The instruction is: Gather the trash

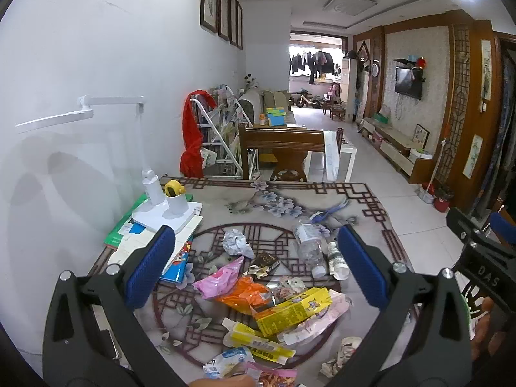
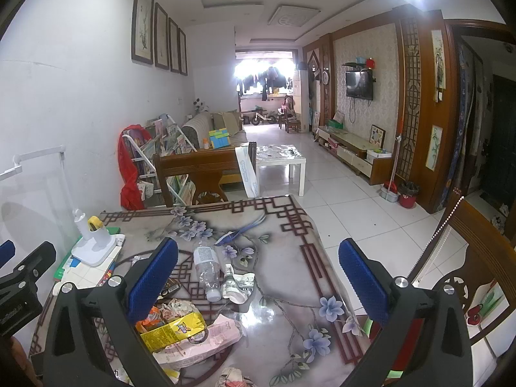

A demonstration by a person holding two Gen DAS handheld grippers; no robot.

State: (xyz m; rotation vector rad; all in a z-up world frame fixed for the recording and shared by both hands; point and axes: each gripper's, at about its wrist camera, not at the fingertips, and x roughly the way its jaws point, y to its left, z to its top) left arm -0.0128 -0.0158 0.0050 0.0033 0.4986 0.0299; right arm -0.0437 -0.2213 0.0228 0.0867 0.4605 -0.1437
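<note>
over the flowered table (image 2: 283, 309) i hold both the left gripper (image 1: 256, 267) and right gripper (image 2: 258, 277) spread and empty above the wrapper pile (image 1: 267, 303), where i judge a careless grab could roll the crushed bottle (image 1: 309, 245) off.

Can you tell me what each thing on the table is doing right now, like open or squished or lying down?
Left gripper: open, holding nothing.
Right gripper: open, holding nothing.
Clear plastic bottle: lying on its side, crumpled, capped.
Yellow carton: lying flat, squashed.
Foil ball: crumpled.
Pink wrapper: lying loose.
Desk lamp: standing upright; on or off, cannot tell.
</note>
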